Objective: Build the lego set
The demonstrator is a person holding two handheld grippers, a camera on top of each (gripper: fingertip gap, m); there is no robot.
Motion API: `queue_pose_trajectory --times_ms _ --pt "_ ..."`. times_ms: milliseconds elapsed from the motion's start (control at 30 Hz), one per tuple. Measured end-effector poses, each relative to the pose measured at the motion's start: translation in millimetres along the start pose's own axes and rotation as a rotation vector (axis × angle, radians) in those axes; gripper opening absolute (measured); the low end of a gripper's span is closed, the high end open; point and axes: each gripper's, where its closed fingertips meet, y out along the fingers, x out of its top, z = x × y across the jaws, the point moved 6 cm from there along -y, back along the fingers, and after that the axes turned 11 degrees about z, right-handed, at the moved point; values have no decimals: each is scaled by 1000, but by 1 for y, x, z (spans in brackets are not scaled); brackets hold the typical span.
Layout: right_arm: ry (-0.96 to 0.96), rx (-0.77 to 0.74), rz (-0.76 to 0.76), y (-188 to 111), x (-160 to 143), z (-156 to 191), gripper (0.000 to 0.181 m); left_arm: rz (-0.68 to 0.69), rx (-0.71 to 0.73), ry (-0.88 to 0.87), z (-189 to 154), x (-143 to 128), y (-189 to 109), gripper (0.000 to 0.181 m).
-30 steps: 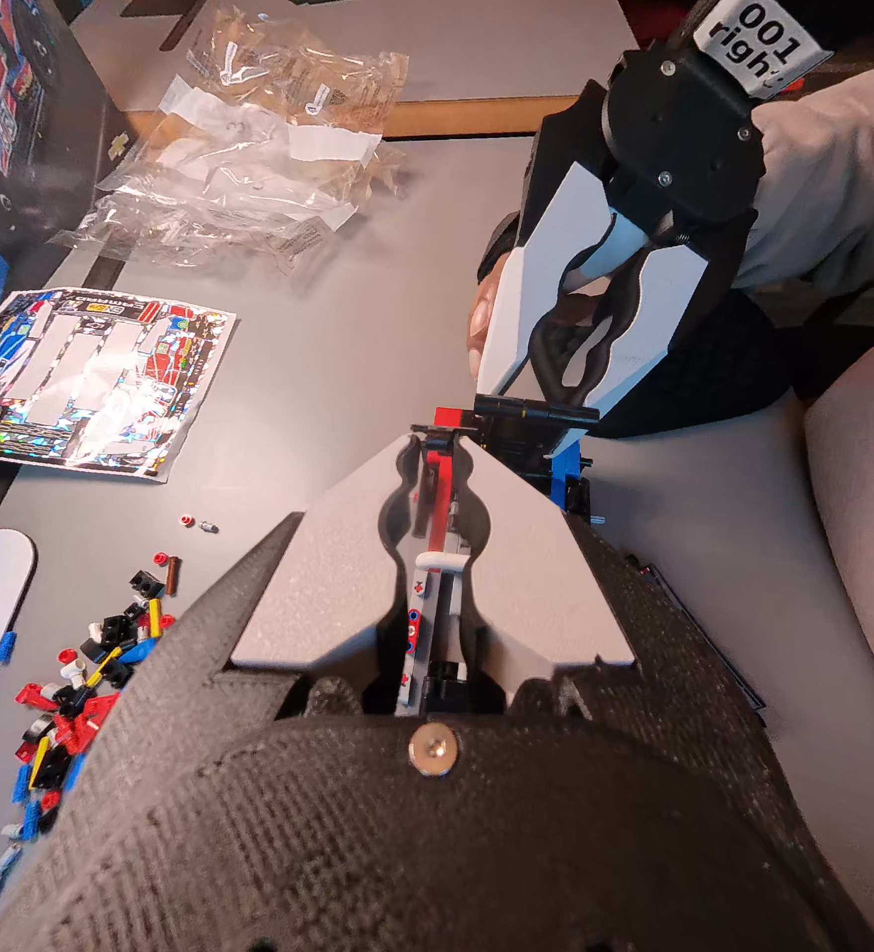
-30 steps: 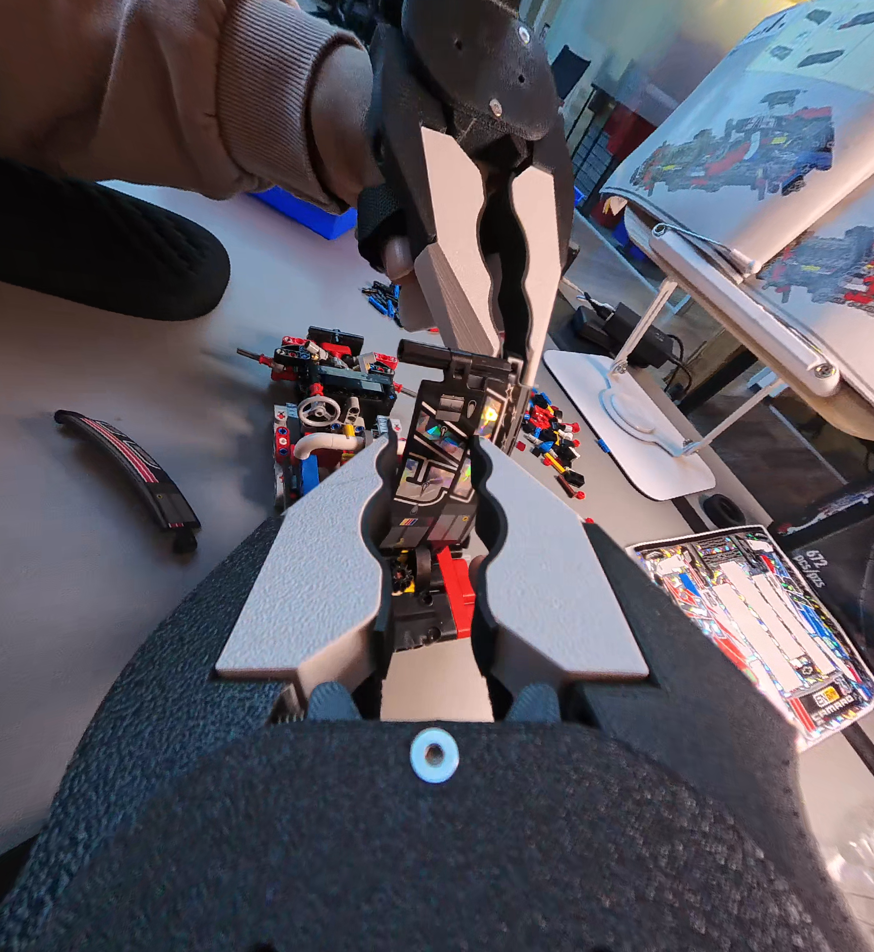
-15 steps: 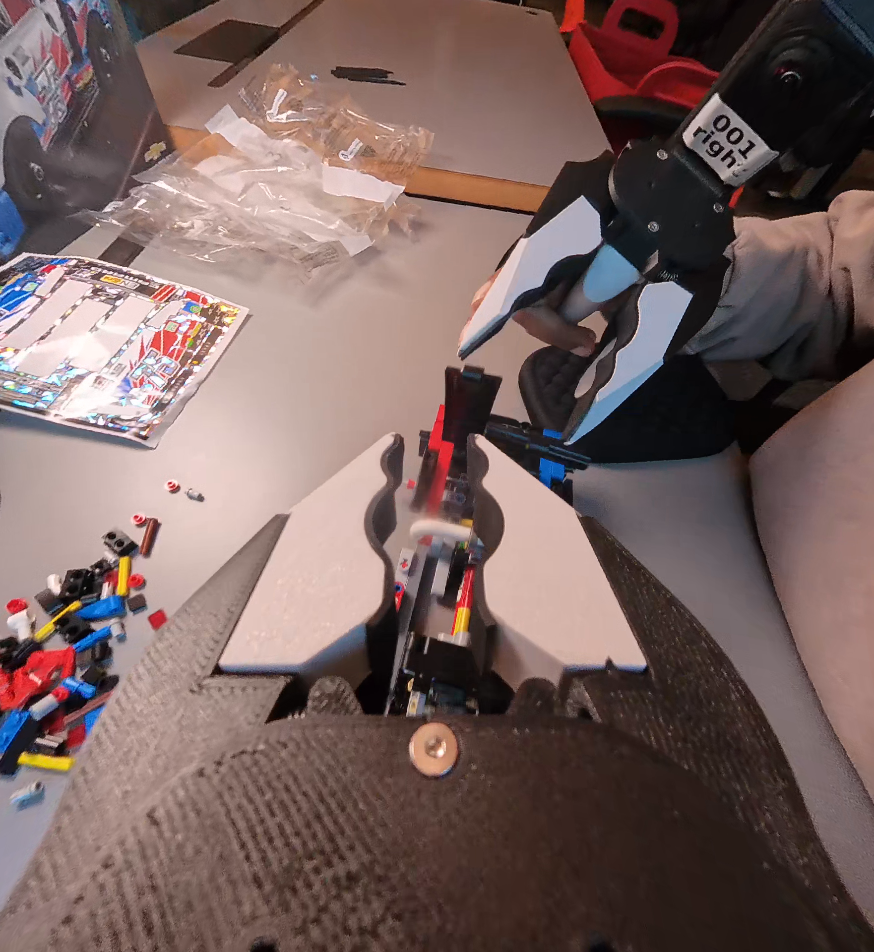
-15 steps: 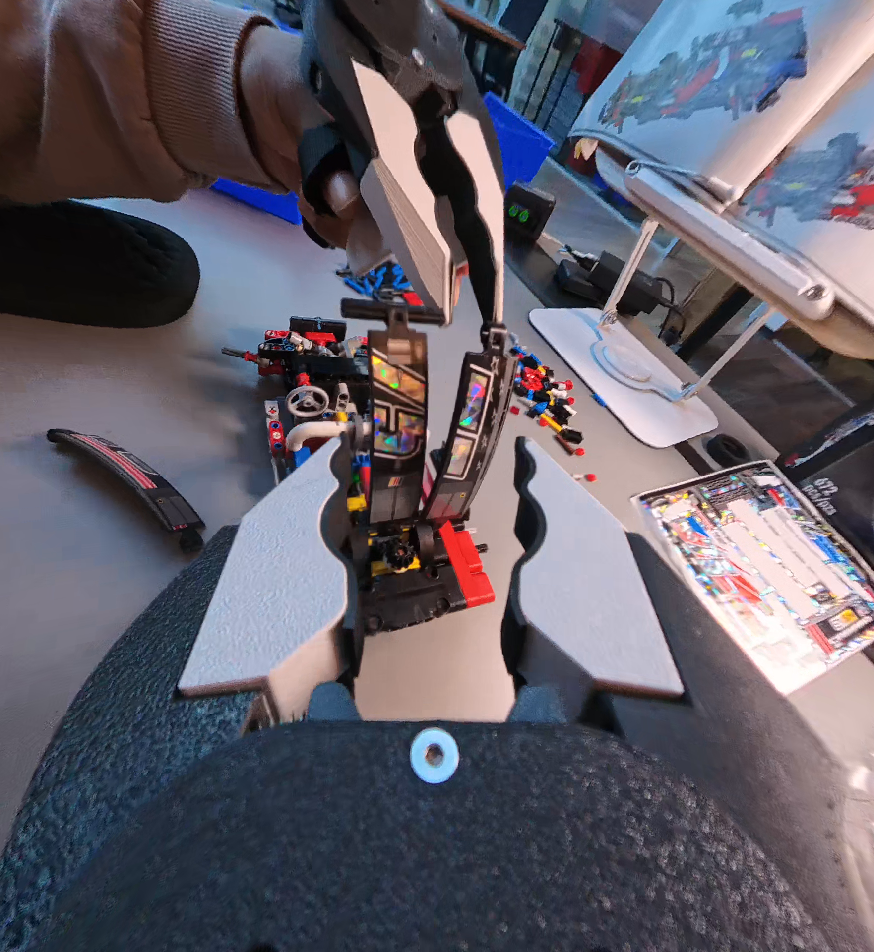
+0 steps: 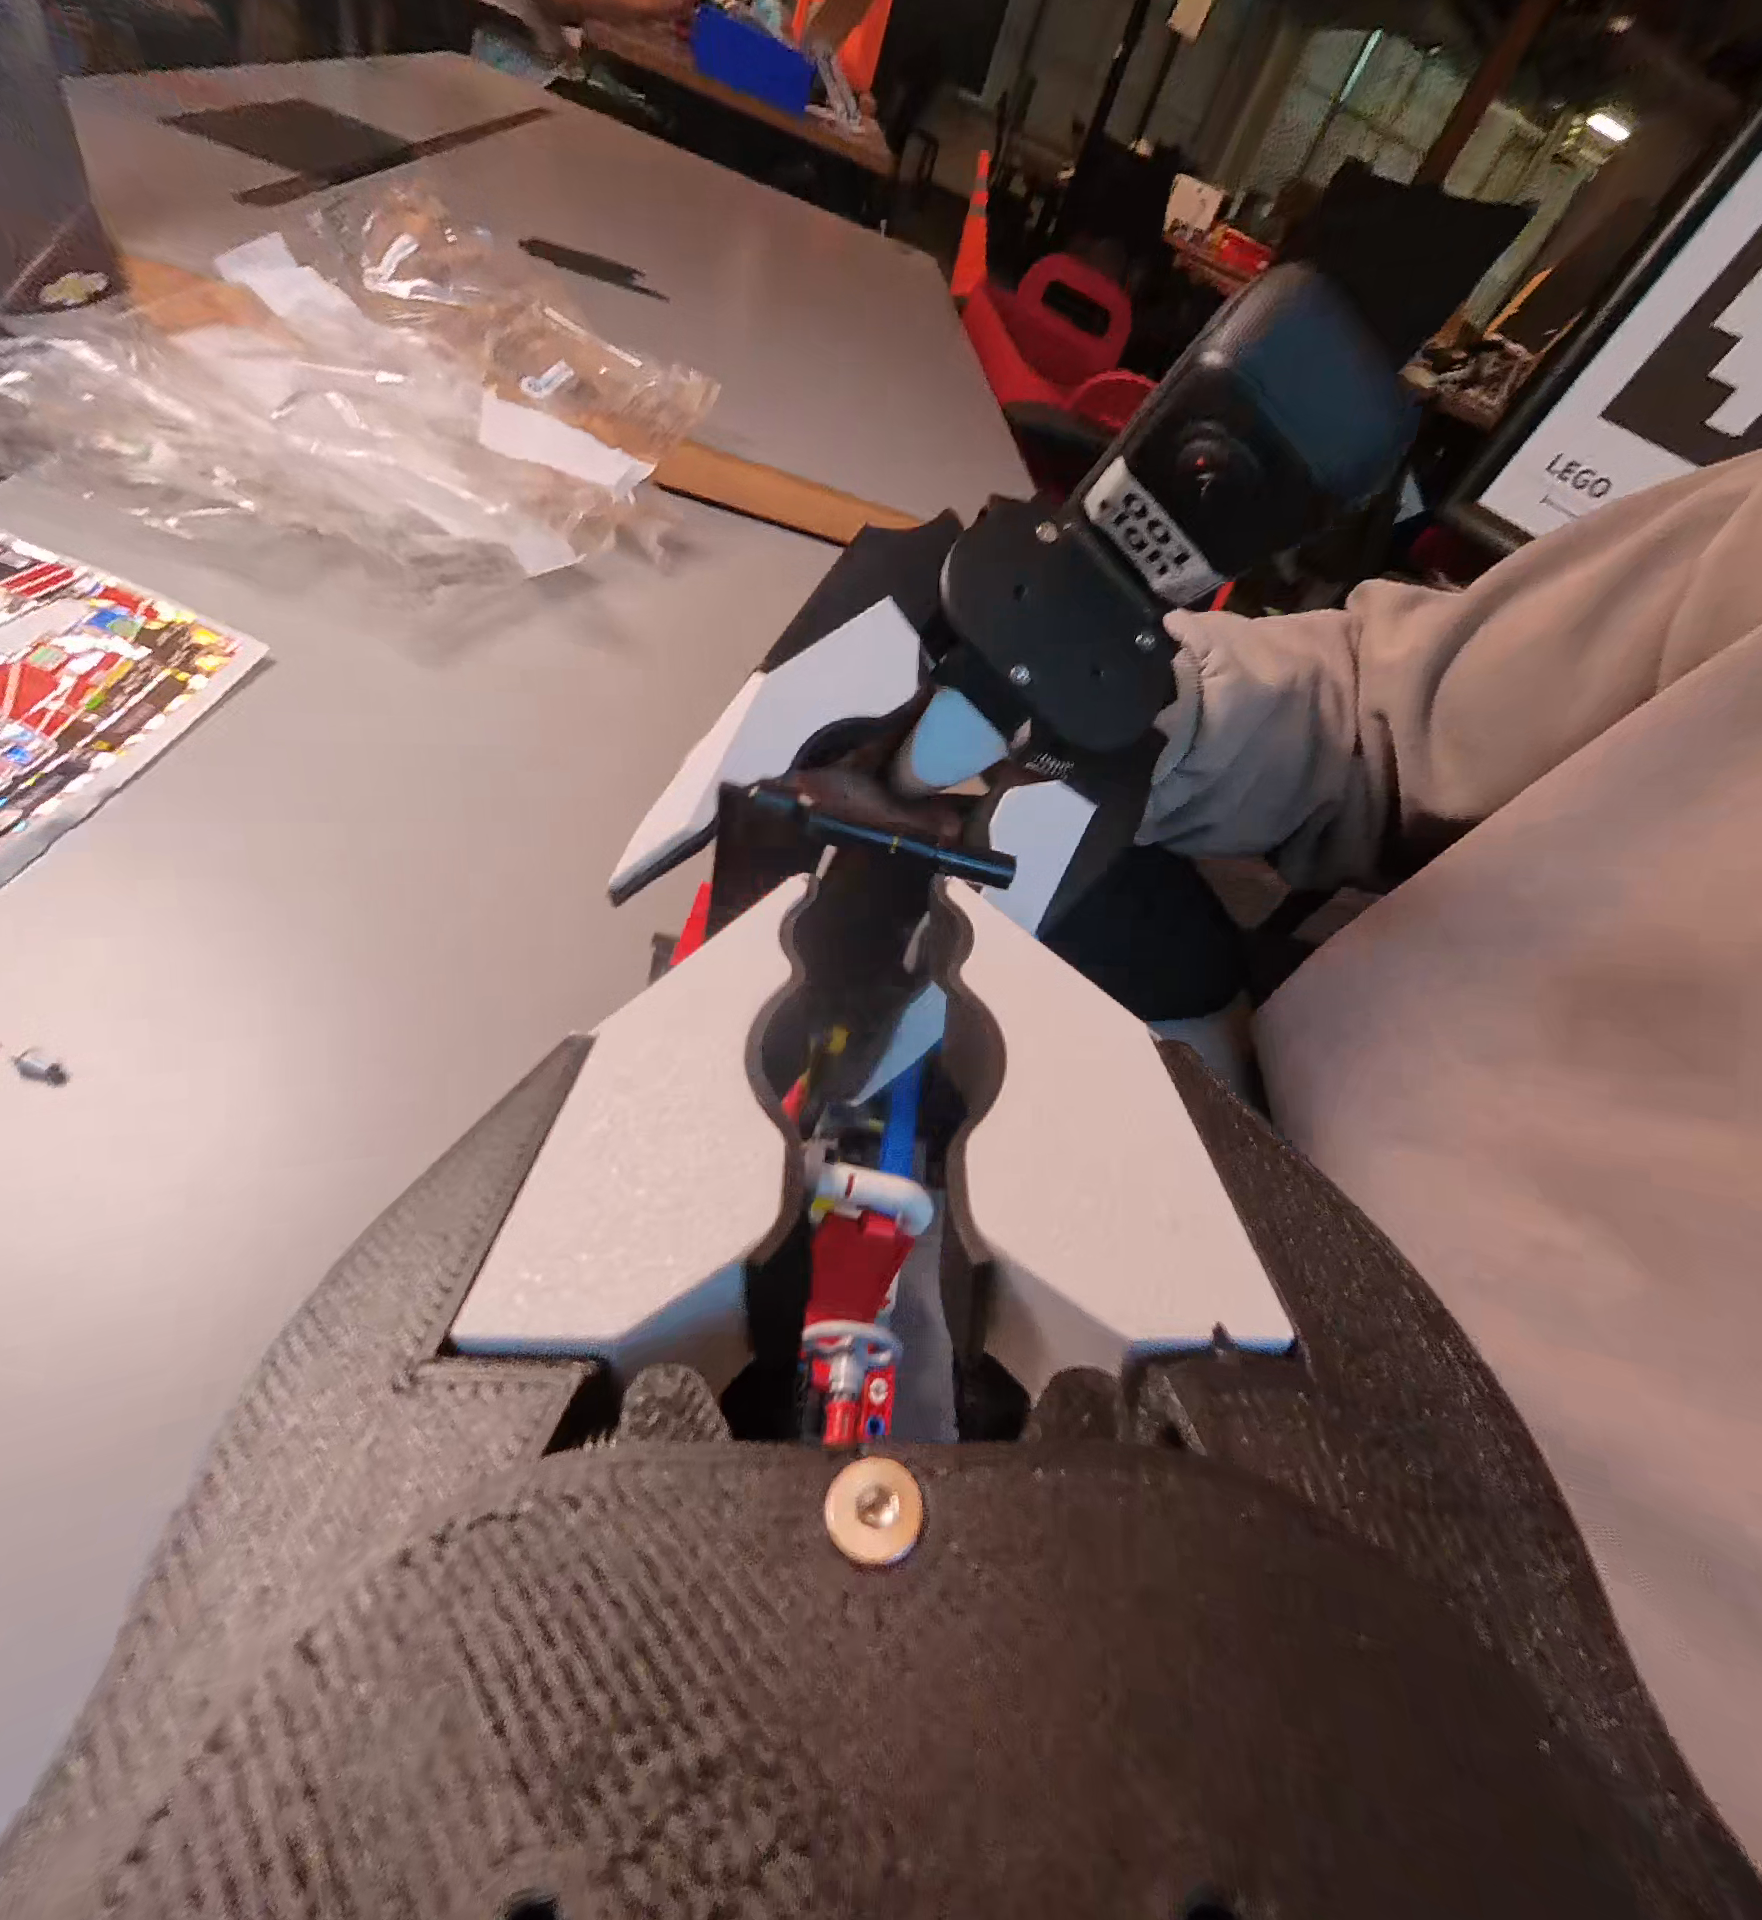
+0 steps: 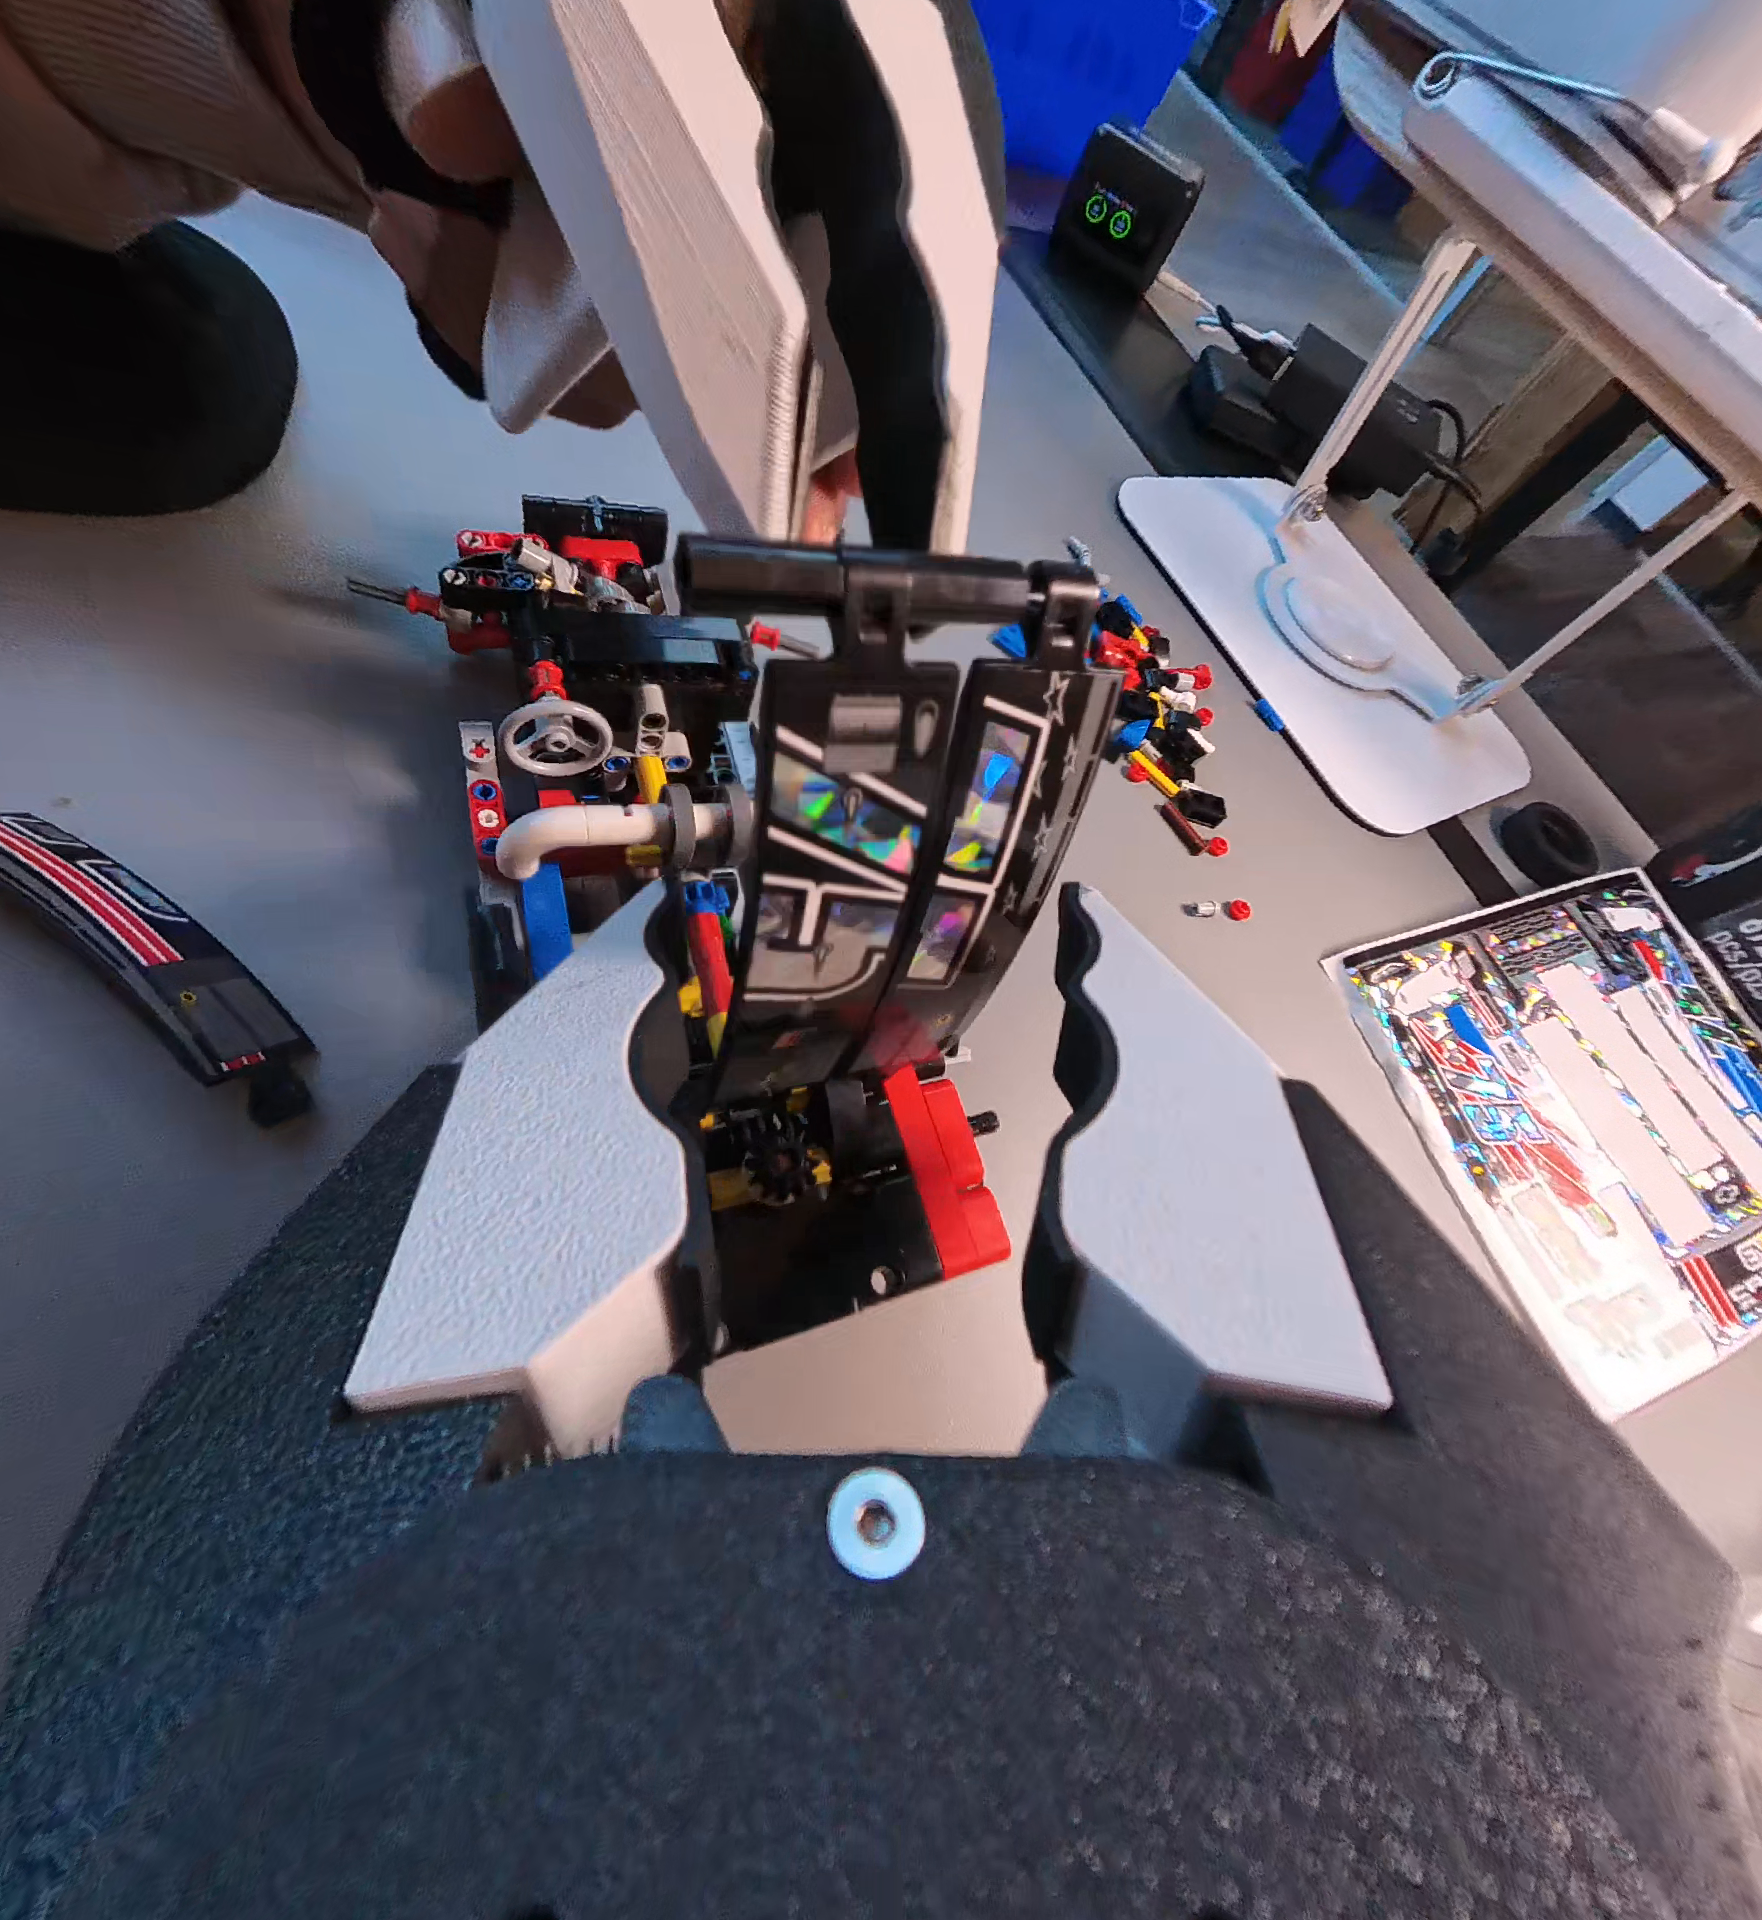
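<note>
Black, red and blue bricks make up the half-built lego car (image 6: 648, 831), which stands on the grey surface (image 6: 181, 1195). Two black curved panels (image 6: 908, 831) with shiny stickers rise upright from its near end, and a black bar (image 6: 856, 577) runs across their top. A small grey steering wheel (image 6: 555, 736) and a white bent pipe (image 6: 586, 829) sit on the frame beside the panels.

The left gripper (image 5: 872, 914) is closed around the car, with the red and blue frame between its two grey fingers (image 5: 648, 1164). In the right wrist view, its tips come down from above and touch the black bar. The right gripper (image 6: 861, 914) is open, with its jaws standing apart on both sides of the panels; whether they touch the panels cannot be told.

A loose curved black piece (image 6: 118, 935) with red and white stripes lies well apart from the car. A heap of small coloured bricks (image 6: 1157, 707) lies behind the panels, near the white base of a stand (image 6: 1324, 644). A shiny sticker sheet (image 6: 1604, 1101) lies flat near the right gripper. Two tiny pieces (image 6: 1220, 910), one red and one grey, lie between the heap and the sheet. Clear plastic bags (image 5: 337, 416) lie farther away on the surface.
</note>
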Motion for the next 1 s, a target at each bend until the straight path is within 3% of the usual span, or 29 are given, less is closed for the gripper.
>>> queue_pose_trajectory --times_ms 200,300,400,533,733,867,1000 --pt "69 -78 -92 -21 -12 -8 40 50 27 159 -15 13 24 17" --pt "151 -45 -131 -25 -19 -10 32 27 26 182 -17 14 9 17" --pt "204 -2 -158 -26 -24 -12 33 133 173 169 7 -6 -10 21" --pt "268 4 -161 -29 -30 -18 38 331 309 145 31 -39 -20 32" --pt "310 -72 -168 -64 -23 -24 57 456 237 78 21 -72 -22 88" --pt "268 -143 -95 -86 18 -26 74 521 270 120 21 -91 -21 104" --pt "115 -194 132 -61 55 -22 81 587 321 169 25 -104 -13 102"
